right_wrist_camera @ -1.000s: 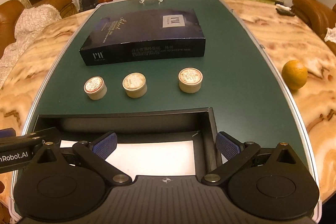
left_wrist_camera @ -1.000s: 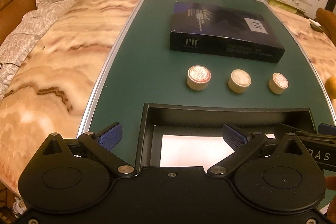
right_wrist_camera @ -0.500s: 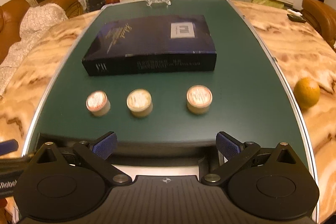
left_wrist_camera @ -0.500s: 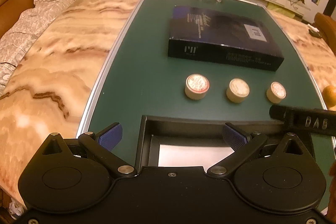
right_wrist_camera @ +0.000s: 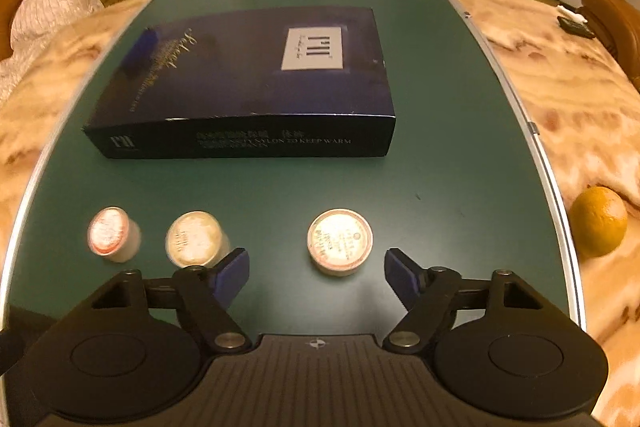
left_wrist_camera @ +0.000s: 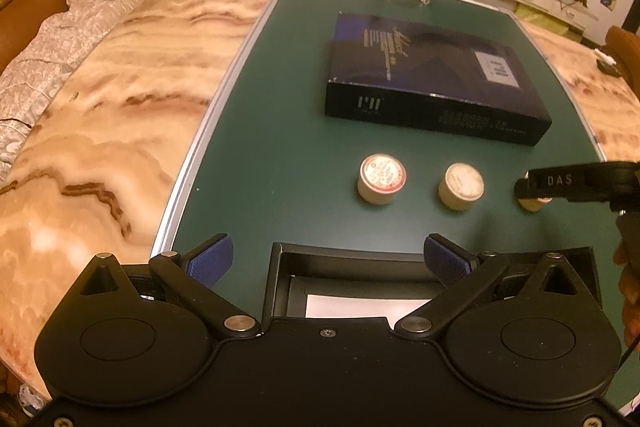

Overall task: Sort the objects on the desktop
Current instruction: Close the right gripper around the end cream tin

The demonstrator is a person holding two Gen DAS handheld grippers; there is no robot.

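Desk [right_wrist_camera: 460, 167]: round tins sit in a row before the dark box [right_wrist_camera: 248, 83].
Right gripper [right_wrist_camera: 316, 273]: I've advanced it from the tray [left_wrist_camera: 400, 255]; jaws released, straddling the rightmost tin [right_wrist_camera: 340, 241].
Left gripper [left_wrist_camera: 326, 261]: jaws released, idle over the tray.

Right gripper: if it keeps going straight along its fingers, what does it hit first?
Most likely the rightmost small round jar, which sits just ahead between the open right gripper's fingers. Beyond it lies the dark blue box. Depth is uncertain.
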